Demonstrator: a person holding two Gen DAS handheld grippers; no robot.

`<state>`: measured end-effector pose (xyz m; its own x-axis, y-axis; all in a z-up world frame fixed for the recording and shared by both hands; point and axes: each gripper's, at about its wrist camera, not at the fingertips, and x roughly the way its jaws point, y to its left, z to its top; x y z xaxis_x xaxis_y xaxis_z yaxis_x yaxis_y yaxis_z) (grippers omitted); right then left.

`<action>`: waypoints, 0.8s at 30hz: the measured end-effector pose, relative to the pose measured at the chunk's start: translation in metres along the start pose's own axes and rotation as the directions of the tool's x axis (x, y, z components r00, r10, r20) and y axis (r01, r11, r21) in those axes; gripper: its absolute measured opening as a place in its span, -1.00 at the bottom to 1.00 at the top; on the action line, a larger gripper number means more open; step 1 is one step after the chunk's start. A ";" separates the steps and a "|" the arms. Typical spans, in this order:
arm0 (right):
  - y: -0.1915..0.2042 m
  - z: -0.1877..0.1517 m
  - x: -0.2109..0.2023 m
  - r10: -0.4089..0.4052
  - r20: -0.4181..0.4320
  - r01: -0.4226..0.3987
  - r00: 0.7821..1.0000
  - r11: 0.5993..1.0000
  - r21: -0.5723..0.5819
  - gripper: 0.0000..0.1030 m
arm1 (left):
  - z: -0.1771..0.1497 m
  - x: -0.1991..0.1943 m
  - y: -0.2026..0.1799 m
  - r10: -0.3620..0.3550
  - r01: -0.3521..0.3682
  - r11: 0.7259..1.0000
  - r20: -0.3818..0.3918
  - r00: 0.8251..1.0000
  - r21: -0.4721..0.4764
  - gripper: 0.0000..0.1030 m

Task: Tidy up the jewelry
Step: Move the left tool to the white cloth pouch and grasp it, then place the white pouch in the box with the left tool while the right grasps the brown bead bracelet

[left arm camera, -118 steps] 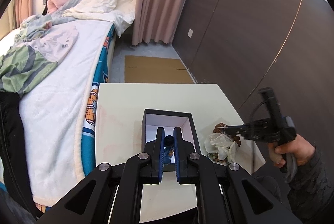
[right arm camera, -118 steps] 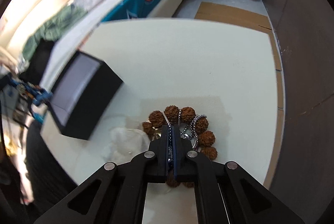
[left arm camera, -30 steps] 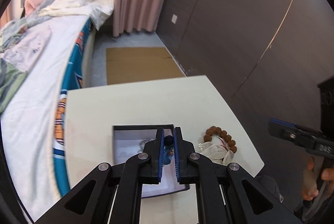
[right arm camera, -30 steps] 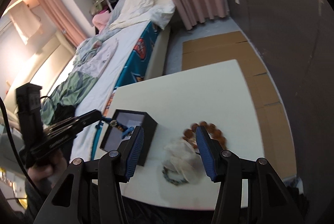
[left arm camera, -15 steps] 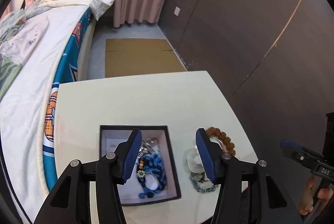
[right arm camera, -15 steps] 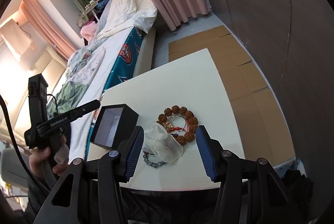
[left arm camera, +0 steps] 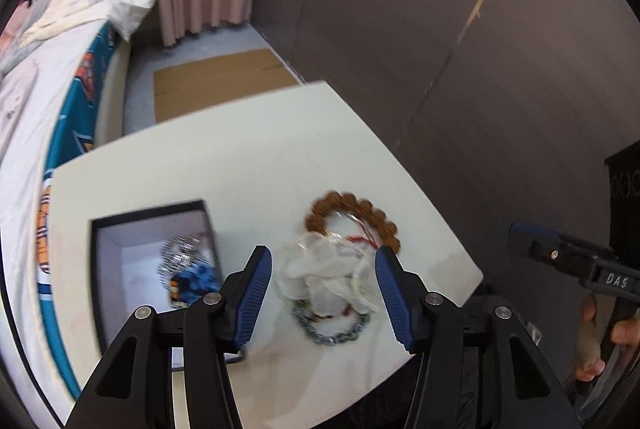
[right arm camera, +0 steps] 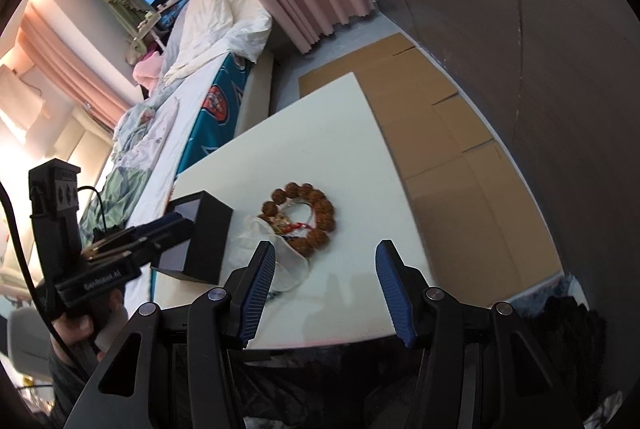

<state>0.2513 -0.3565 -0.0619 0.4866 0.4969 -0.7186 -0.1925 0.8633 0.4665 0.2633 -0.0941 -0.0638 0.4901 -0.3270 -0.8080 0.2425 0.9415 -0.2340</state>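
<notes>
A black jewelry box (left arm camera: 120,261) with a white lining sits on the white table (left arm camera: 248,165); a silver chain (left arm camera: 180,253) and a blue beaded piece (left arm camera: 196,281) lie inside it. To its right lie a brown bead bracelet (left arm camera: 352,213), a crumpled clear bag (left arm camera: 328,277) and a grey chain bracelet (left arm camera: 332,329). My left gripper (left arm camera: 324,293) is open and empty, high above the bag. My right gripper (right arm camera: 324,293) is open and empty above the table's near edge. The right wrist view also shows the box (right arm camera: 204,237), the bead bracelet (right arm camera: 308,217) and the left gripper (right arm camera: 160,229).
A bed (left arm camera: 52,61) with white bedding runs along the table's left side. Flat cardboard (left arm camera: 216,81) lies on the floor beyond the table. A dark panelled wall (left arm camera: 460,29) stands to the right. My right gripper also shows at the right edge (left arm camera: 560,253).
My left gripper opened and left the blue beaded piece in the box, then swung right over the bag. My right gripper pulled back and rose, staying open.
</notes>
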 end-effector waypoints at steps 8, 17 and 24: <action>-0.019 -0.008 -0.006 -0.013 -0.003 0.014 1.000 0.999 0.036 0.06 | -0.005 0.038 -0.026 0.036 -0.027 0.994 -0.091 0.995 0.103 0.07; -0.021 -0.006 0.001 -0.006 -0.026 0.007 1.000 0.999 0.042 0.06 | -0.004 0.062 -0.021 0.100 -0.083 0.989 -0.129 0.987 0.126 -0.92; -0.011 0.000 0.032 0.033 -0.072 -0.031 0.997 0.999 0.037 0.06 | 0.006 0.015 -0.002 0.085 -0.083 0.994 -0.033 0.996 0.072 -0.99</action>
<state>0.2689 -0.3499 -0.0898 0.4169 0.5304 -0.7382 -0.1753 0.8438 0.5072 0.2748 -0.1008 -0.0723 0.4812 -0.2427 -0.8424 0.2608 0.9570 -0.1267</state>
